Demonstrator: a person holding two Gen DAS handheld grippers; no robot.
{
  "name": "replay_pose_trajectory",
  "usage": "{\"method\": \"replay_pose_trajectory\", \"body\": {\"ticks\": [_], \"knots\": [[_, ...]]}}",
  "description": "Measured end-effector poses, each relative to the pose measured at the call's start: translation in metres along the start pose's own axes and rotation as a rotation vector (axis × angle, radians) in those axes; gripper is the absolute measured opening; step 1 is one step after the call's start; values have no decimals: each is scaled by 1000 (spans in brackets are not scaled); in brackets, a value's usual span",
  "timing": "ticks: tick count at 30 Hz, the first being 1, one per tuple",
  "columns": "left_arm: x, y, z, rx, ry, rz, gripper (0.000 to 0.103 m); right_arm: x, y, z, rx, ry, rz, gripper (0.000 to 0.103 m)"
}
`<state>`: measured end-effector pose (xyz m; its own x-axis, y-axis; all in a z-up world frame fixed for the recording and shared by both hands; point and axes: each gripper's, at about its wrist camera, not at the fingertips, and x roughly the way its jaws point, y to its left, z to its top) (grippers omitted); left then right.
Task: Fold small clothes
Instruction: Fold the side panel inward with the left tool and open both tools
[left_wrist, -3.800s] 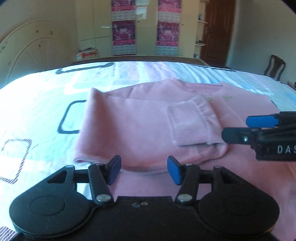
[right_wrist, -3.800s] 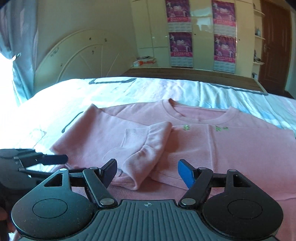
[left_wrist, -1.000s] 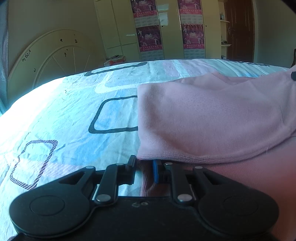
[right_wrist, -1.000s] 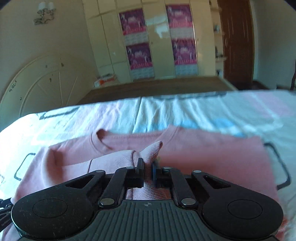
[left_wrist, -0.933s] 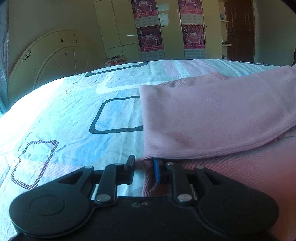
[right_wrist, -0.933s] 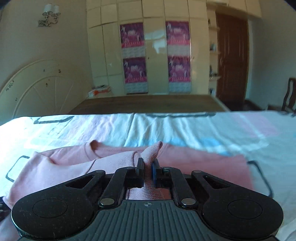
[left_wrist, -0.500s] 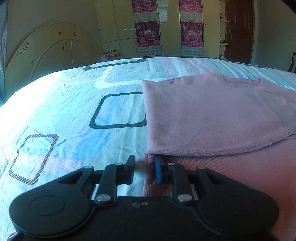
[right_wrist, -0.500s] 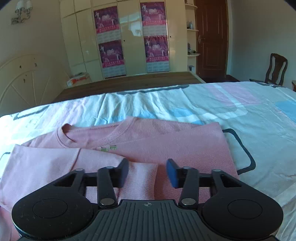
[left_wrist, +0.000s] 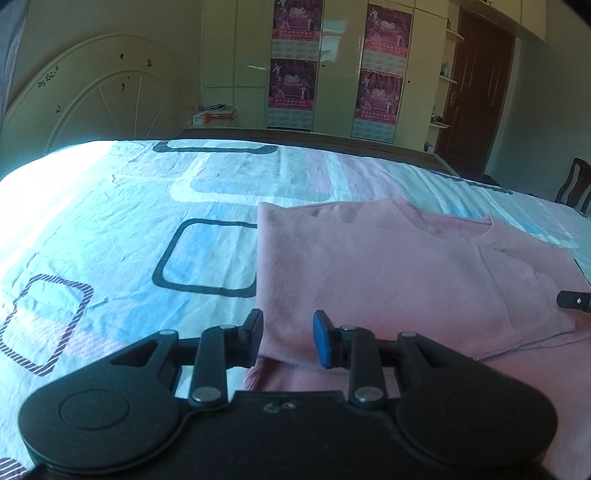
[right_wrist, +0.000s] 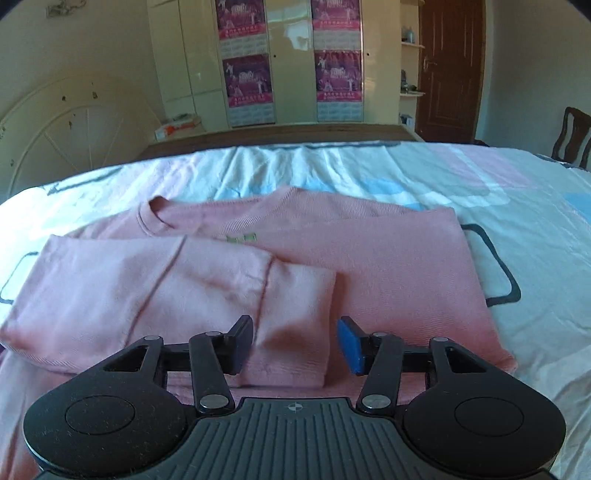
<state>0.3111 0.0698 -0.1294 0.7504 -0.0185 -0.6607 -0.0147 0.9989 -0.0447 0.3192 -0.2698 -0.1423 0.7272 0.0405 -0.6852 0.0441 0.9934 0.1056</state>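
Now left side of pink sweater (right_wrist: 369, 266) lies folded over its front on bed (left_wrist: 110, 221), sleeve (right_wrist: 295, 314) laid flat. Both grippers releasing. Left gripper (left_wrist: 288, 338) jaws just been opening, part open, folded edge between them, not pinched. Right gripper (right_wrist: 293, 343) jaws apart, sleeve cuff lying between, untouched. Next, likely: right side needs gripping, folding inward.
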Motion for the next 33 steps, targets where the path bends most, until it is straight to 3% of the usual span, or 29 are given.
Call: {"method": "replay_pose_trajectory", "body": {"ticks": [6,11,20,23,26,33], "knots": [[34,-37,21,43,34,-73,30,6,23,23,-19,-31,56,51],[70,-64,35,64,64,-85,31,27,48,39,-54,-20,92,51],[120,-44,49,30,87,38,33,66,78,48,-113,28,147,51],[125,-35,53,25,75,65,33,79,79,44,-146,51,126,51],[128,-26,56,6,75,76,33,90,64,38,-156,68,42,51],[123,-25,60,-10,90,98,31,74,41,43,-100,48,38,51]]}}
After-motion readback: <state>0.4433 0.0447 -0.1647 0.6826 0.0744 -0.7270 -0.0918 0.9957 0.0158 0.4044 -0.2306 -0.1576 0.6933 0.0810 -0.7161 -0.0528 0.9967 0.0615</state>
